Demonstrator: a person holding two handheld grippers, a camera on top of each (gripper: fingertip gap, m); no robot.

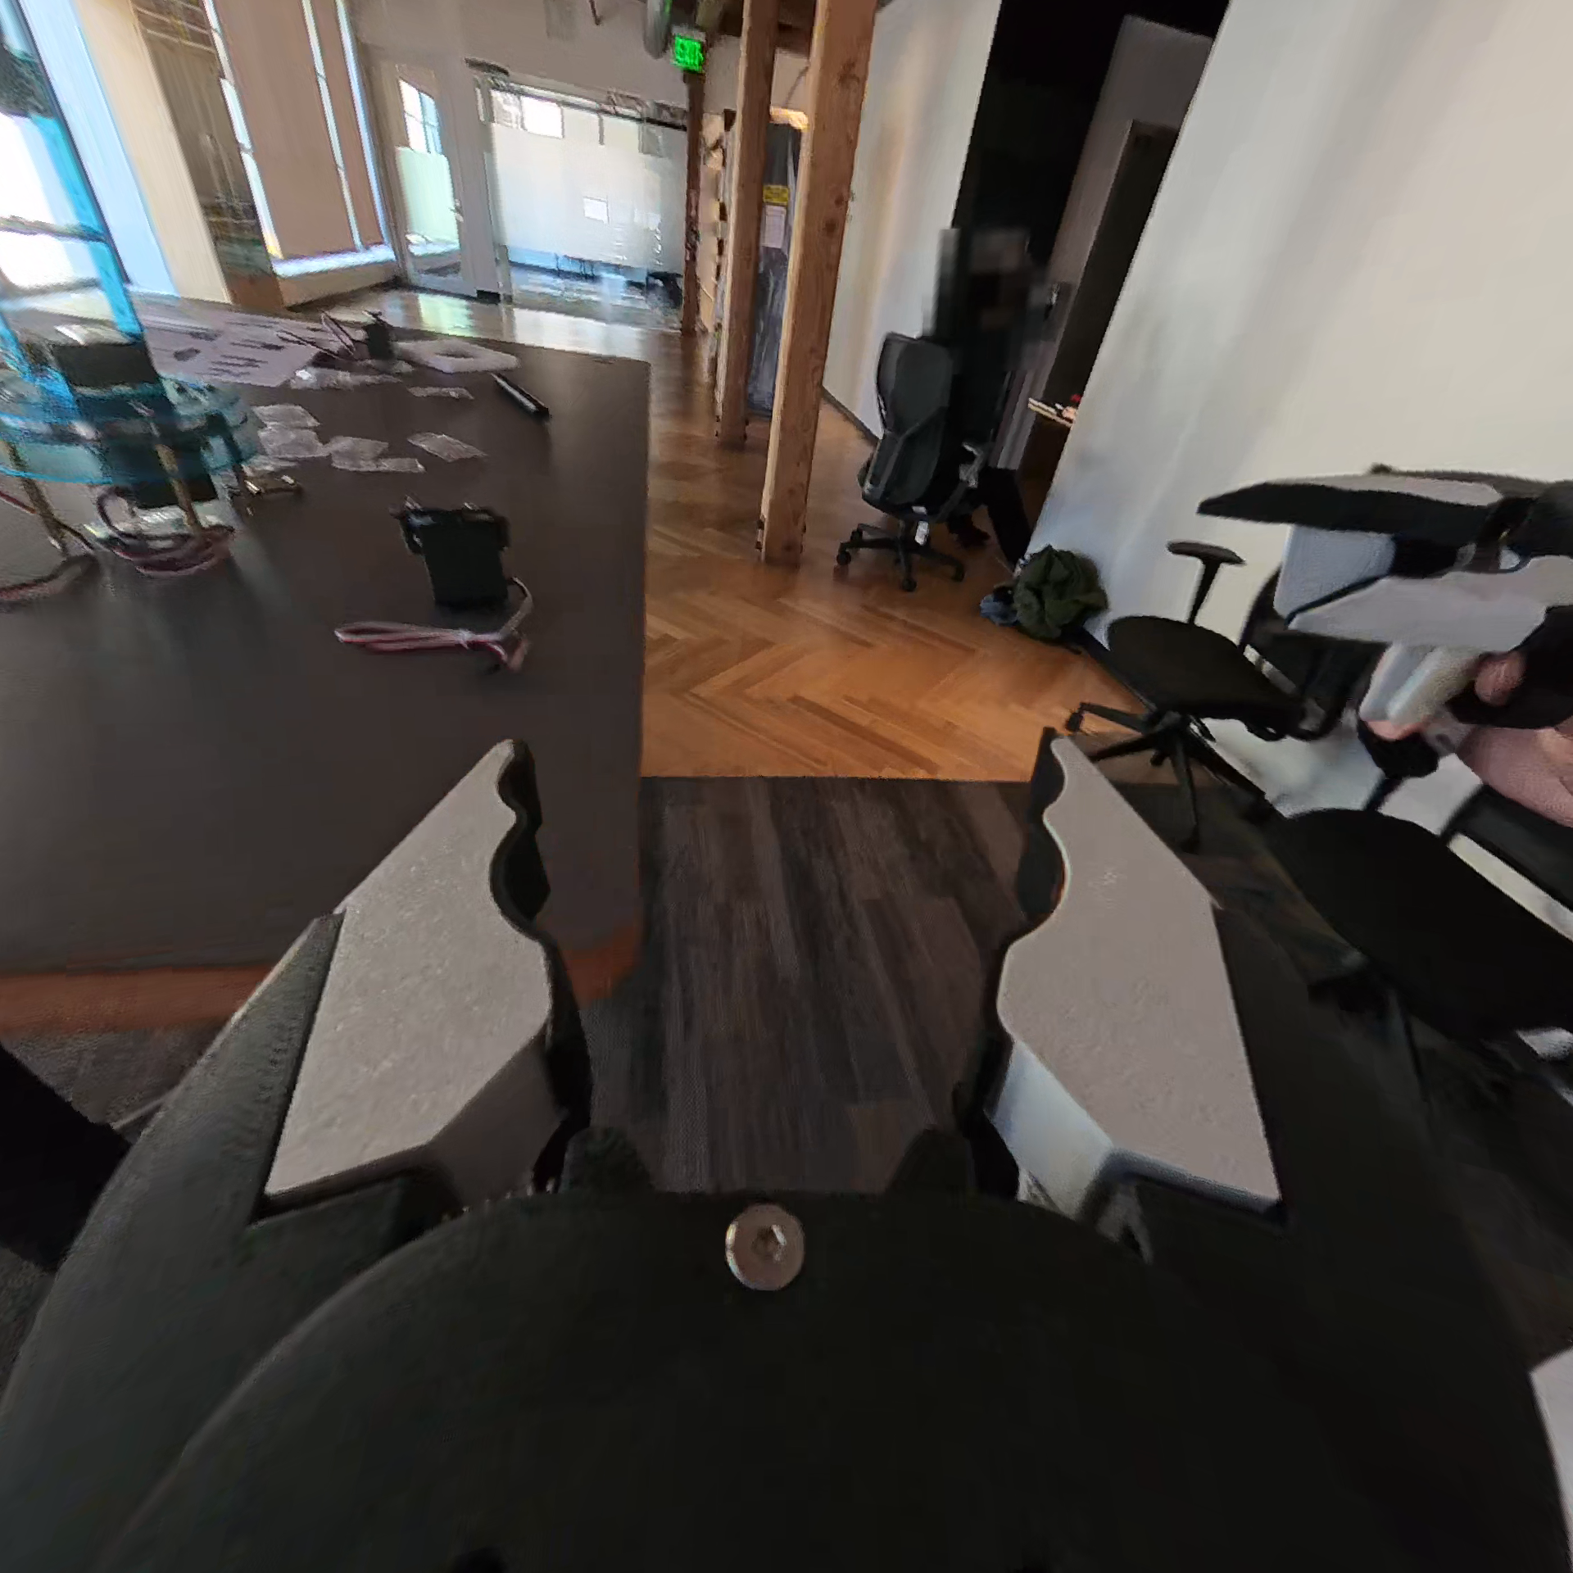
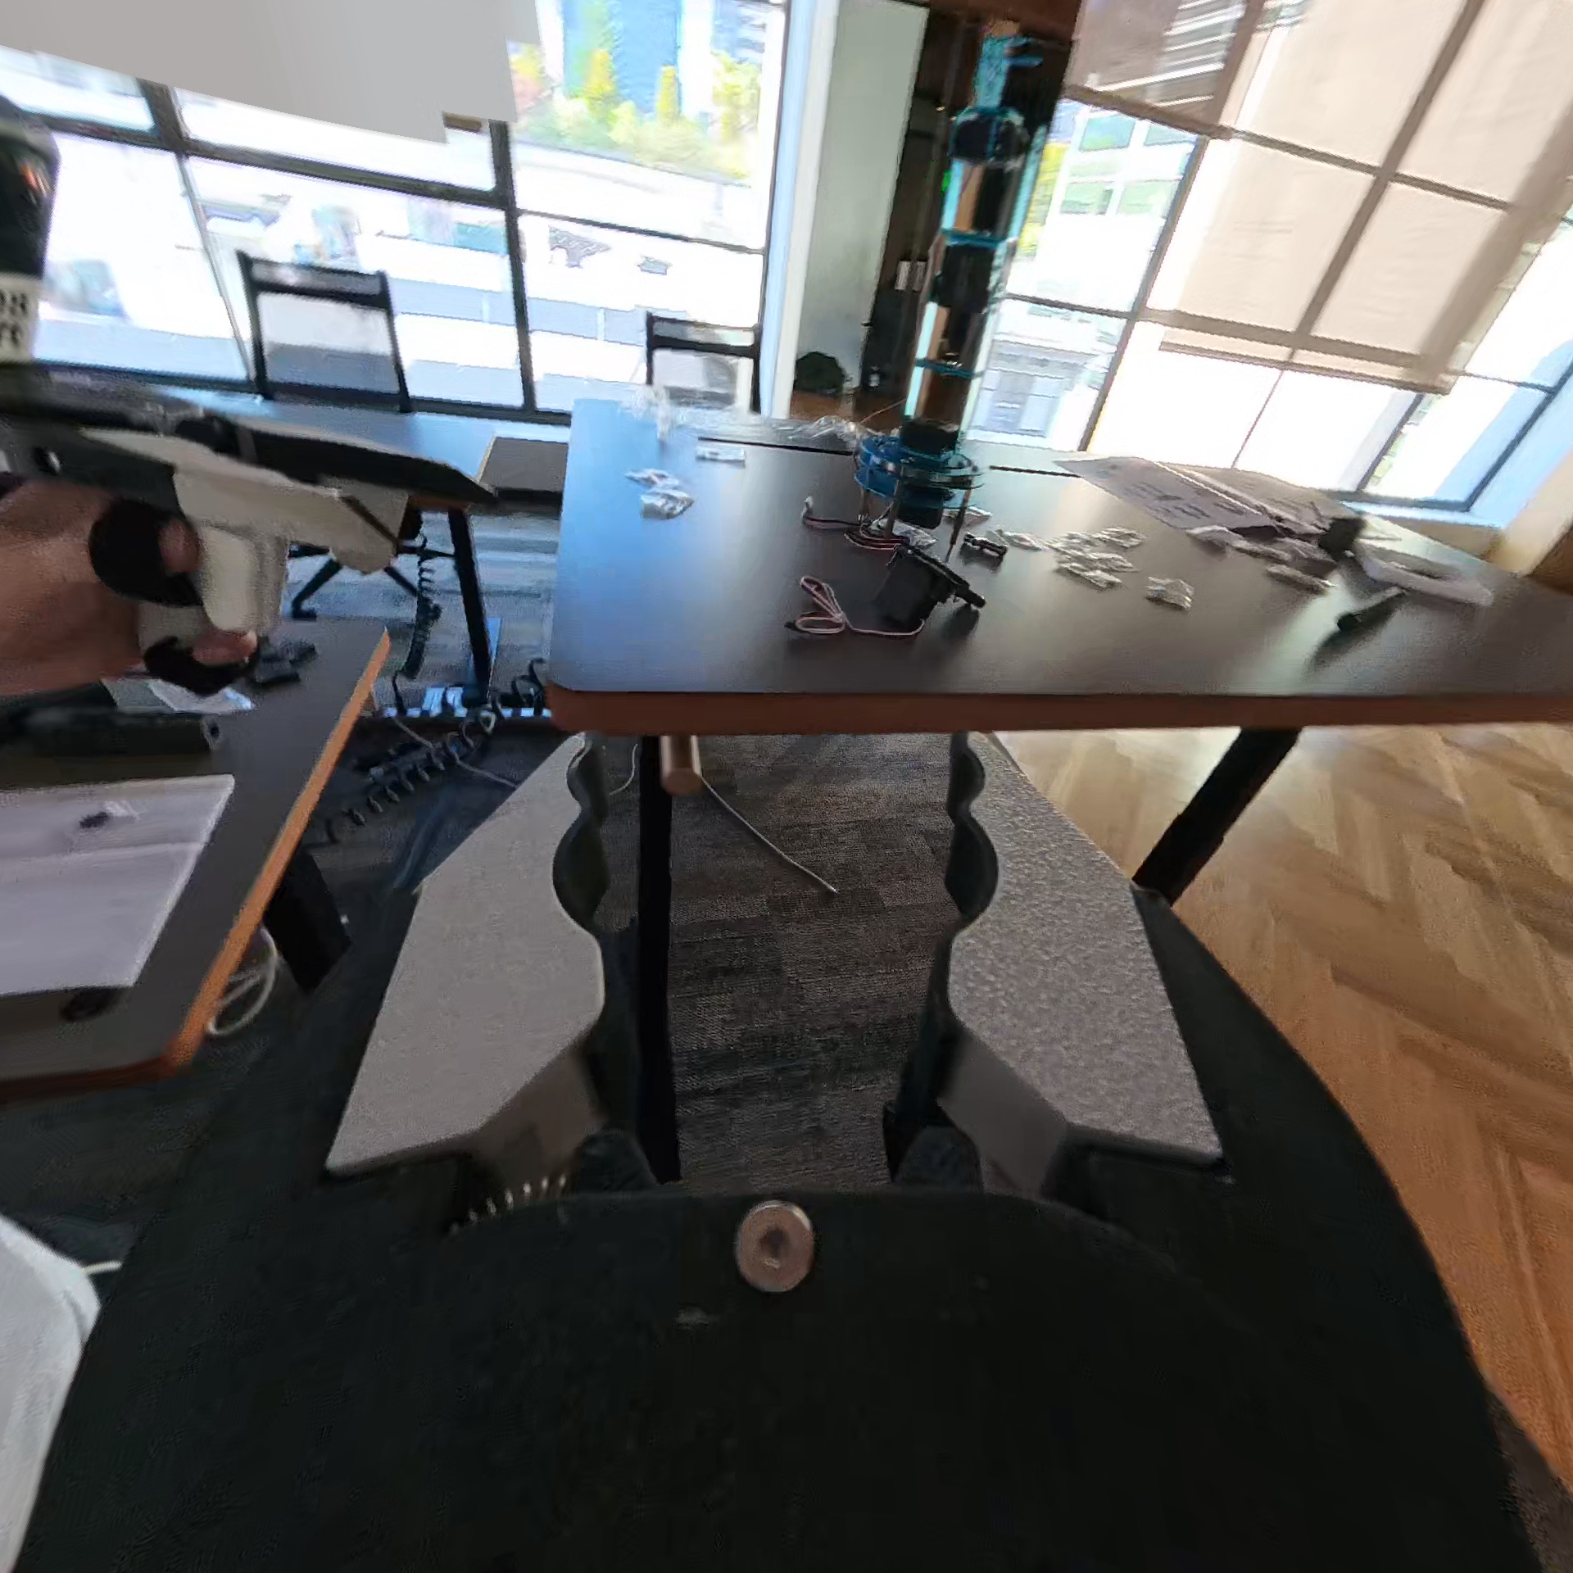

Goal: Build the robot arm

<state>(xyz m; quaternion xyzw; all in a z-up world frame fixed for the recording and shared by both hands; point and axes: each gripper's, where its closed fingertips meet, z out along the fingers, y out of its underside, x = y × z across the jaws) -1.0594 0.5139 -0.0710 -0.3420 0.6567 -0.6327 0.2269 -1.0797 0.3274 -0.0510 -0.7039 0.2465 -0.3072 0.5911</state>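
1. Left gripper (image 1: 779,770) hangs wide apart and empty off the dark table's (image 2: 681,613) near corner.
2. Right gripper (image 2: 770,770) gapes empty too, below the near edge.
3. Farther in: a black servo (image 2: 923,587) with its coiled lead, unpacked loose.
4. Beyond, the blue tower (image 2: 919,477) stands mid-table among small clear bags (image 2: 1094,557).

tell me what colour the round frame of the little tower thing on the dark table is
Translucent blue frame, clearest in the right wrist view.

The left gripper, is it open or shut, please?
Open: the left gripper has its jaws wide apart, with only floor visible between them.
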